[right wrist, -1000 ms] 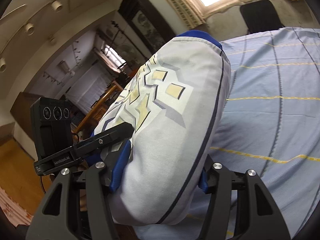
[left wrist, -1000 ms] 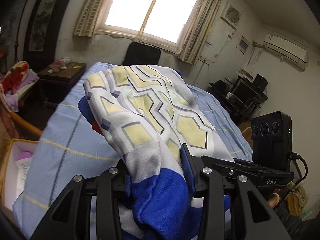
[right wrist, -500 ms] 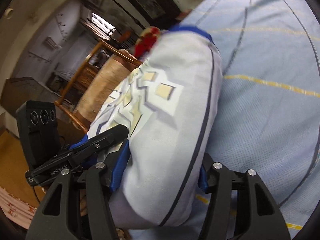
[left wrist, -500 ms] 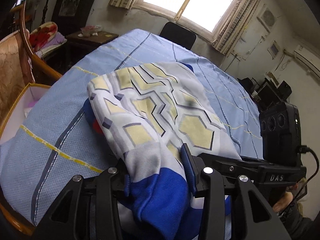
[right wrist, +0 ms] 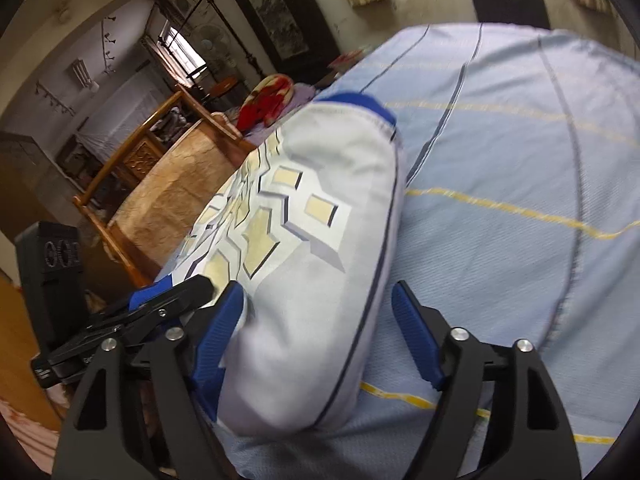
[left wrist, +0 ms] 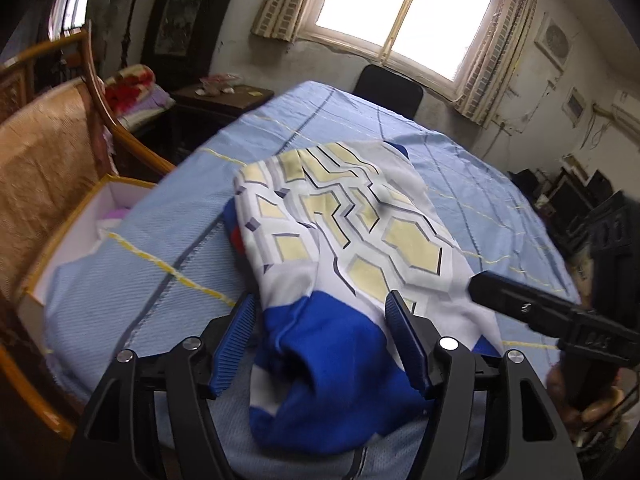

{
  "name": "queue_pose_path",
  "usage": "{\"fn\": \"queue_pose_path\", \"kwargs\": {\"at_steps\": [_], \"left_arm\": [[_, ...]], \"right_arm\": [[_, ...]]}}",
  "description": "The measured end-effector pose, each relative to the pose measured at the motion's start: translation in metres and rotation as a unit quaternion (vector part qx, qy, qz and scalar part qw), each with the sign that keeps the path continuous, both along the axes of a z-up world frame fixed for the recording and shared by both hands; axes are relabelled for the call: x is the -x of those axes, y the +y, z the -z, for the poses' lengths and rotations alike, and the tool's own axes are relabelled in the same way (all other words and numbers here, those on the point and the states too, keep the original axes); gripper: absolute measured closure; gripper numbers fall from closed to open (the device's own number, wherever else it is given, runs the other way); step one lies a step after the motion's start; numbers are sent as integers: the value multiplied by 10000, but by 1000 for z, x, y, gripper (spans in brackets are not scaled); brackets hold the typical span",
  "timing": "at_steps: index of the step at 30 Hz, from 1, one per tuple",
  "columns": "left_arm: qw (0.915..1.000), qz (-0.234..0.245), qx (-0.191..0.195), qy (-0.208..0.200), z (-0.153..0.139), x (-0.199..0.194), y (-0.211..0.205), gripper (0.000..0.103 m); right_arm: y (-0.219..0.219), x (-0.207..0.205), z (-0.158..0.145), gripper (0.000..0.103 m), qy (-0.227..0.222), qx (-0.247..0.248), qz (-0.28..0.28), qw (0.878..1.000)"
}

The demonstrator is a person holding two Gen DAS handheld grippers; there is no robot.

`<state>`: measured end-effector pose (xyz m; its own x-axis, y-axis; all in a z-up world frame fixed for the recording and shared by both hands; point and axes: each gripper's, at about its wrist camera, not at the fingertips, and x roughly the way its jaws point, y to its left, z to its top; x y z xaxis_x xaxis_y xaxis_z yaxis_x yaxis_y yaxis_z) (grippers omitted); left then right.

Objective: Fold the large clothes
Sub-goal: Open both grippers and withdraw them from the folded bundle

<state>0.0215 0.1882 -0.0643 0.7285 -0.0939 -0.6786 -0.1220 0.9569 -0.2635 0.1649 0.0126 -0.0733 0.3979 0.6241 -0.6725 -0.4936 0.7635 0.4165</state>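
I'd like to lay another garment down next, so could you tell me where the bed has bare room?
Bare bedsheet lies to the right of the folded garment, and beyond it toward the black chair under the window. The near-left strip by the open box is narrower. The near edge is crowded by both tools, whose jaws have just been opening around the cloth.

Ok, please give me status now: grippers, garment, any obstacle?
Both grippers, left and right, just opened. Folded garment released on bed. Nothing blocking.

Daylight is blown out at the window (left wrist: pixel 404 20), corners are vignetted, edges fisheye-bent, and slight motion blur is seen.
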Motion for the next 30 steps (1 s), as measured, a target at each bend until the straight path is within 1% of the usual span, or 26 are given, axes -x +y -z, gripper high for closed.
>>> {"fn": "queue_pose_path", "kwargs": {"at_steps": [1, 3, 4, 5, 7, 9, 10, 13, 16, 20, 23, 25, 28, 30], "left_arm": [[9998, -80, -183, -30, -4, 5, -4, 30], [9979, -257, -594, -104, -12, 17, -14, 24], [9967, -315, -734, -143, -16, 21, -19, 21], [9956, -367, -846, -190, -20, 26, -23, 16], [9930, -480, -1030, -313, -26, 39, -30, 13], [9916, -531, -1118, -388, -32, 50, -35, 10], [9909, -571, -1148, -421, -36, 57, -38, 9], [9883, -648, -1274, -525, -45, 73, -46, 8], [9845, -736, -1446, -671, -56, 87, -54, 4], [9814, -771, -1576, -783, -67, 101, -66, 4], [9793, -786, -1658, -859, -75, 108, -72, 4], [9774, -832, -1718, -907, -79, 111, -75, 4], [9746, -964, -1776, -962, -83, 114, -75, 4], [9744, -1042, -1786, -882, -82, 114, -73, 4]], "right_arm": [[-3, 4, -4, 24, -80, 23, 40, 10000], [-8, 13, -13, 18, -253, 66, 139, 9996], [-10, 21, -17, 17, -365, 112, 198, 9991], [-12, 27, -20, 16, -463, 163, 253, 9985], [-12, 40, -29, 14, -667, 238, 358, 9968], [-18, 51, -37, 12, -856, 217, 400, 9953], [-22, 60, -43, 12, -993, 171, 445, 9939], [-33, 77, -56, 11, -1183, -50, 563, 9914], [-42, 86, -65, 11, -1055, -305, 531, 9925], [-52, 100, -72, 11, -1019, -511, 564, 9919], [-61, 111, -82, 11, -963, -770, 448, 9914], [-64, 117, -91, 11, -1086, -789, 428, 9900], [-65, 128, -107, 10, -1422, -646, 443, 9867], [-64, 134, -112, 8, -1606, -564, 434, 9845]]}}
